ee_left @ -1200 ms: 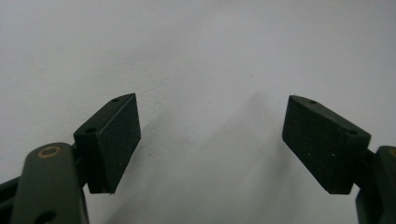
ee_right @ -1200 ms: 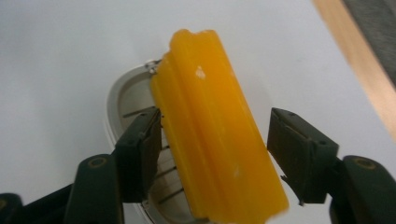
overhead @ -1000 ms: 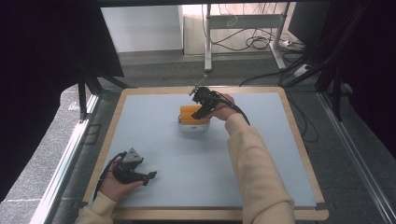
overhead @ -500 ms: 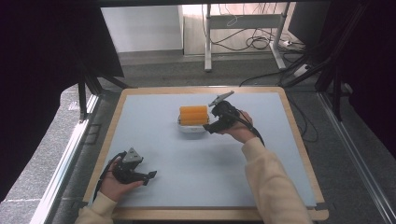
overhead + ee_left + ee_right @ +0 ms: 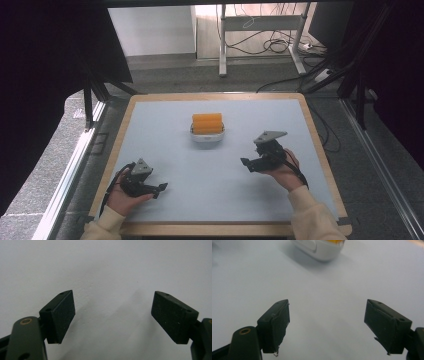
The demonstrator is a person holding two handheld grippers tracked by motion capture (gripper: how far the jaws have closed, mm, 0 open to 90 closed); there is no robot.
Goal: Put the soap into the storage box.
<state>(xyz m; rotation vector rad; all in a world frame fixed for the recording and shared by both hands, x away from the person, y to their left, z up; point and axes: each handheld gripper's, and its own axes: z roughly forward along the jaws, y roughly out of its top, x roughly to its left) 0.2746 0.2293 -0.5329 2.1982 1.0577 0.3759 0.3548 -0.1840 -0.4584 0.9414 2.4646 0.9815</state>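
A white bowl (image 5: 207,136) is sitting on the pale table (image 5: 165,125), toward its far middle, with an orange ridged block (image 5: 207,123) lying in it and rising above the rim. In the right gripper view the bowl (image 5: 319,248) is showing at the top edge. The right gripper (image 5: 246,163) is hovering near the bowl, apart from it — its jaws have just been opening and are standing wide, nothing between them. The left gripper (image 5: 161,188) is resting at the near left, well apart from the bowl — released, gripping nothing.
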